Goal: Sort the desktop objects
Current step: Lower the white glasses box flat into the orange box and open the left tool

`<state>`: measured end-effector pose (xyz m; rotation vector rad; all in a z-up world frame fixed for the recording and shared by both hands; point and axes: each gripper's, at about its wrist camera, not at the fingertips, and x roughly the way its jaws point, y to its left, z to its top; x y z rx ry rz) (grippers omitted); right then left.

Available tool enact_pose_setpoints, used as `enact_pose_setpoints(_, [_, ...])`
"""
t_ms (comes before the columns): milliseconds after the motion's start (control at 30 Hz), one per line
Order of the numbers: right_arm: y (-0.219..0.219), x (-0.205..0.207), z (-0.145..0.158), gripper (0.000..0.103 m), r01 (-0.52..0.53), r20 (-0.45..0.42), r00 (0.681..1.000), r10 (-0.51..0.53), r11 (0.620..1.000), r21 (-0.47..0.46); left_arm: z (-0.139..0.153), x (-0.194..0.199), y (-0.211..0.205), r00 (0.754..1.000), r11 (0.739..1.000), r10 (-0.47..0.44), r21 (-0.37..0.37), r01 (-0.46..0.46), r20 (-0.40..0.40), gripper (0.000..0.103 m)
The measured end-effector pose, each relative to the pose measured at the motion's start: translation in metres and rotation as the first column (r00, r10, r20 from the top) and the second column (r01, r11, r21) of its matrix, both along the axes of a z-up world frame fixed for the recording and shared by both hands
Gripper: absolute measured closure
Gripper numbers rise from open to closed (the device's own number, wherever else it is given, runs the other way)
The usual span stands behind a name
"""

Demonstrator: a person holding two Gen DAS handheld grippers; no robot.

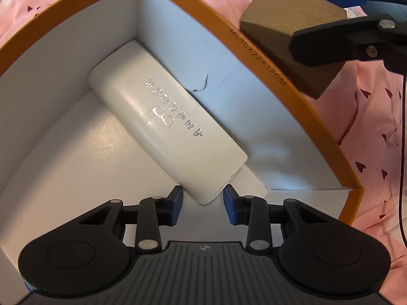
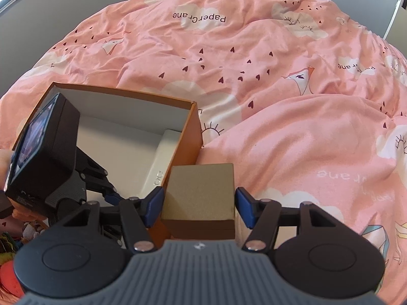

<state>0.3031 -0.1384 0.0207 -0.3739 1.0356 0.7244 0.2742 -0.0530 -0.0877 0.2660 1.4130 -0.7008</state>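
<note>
Brown box (image 2: 201, 193): a small cardboard-like cube; it is judged light and stiff, with matt faces that should not slip; it is best taken on its two opposite side faces.
Place of brown box: just outside the orange carton (image 2: 189, 129), against its near corner, on the pink quilt (image 2: 292, 89).
Right hand-held gripper (image 2: 198, 207): held level behind the brown box, jaws spread on both sides of it; a small gap is seen, so no pinch is judged yet.
White case (image 1: 162, 124): smooth and hard, probably slippery; it lies inside the orange carton along one wall.
Left hand-held gripper (image 1: 202, 203): pointed down into the carton, jaws spread around the near end of the case, apparently not touching.
</note>
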Motion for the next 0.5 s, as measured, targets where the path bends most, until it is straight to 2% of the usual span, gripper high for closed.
enact_pose_setpoints(167, [0.002,-0.003,0.005,0.040,-0.007,0.009,1.000,0.006,1.000,0.010,0.001,0.000,0.005,1.000,1.000,0.009,0.003,-0.009,-0.010,0.063])
enact_pose_setpoints(300, [0.000,-0.009,0.019,0.040,-0.015,0.032,0.999,0.014,0.999,0.035,0.012,-0.003,0.023,0.999,0.999,0.043,-0.010,-0.043,-0.020,0.060])
enact_pose_setpoints(400, [0.000,-0.019,0.033,0.040,-0.041,0.064,0.997,0.037,0.997,0.062,0.027,-0.003,0.049,0.991,0.989,0.120,-0.079,-0.124,-0.055,0.059])
enact_pose_setpoints(500, [0.005,-0.029,0.044,0.040,-0.091,0.073,0.994,0.084,0.991,0.099,0.045,-0.001,0.083,0.965,0.952,0.236,-0.173,-0.253,-0.112,0.059])
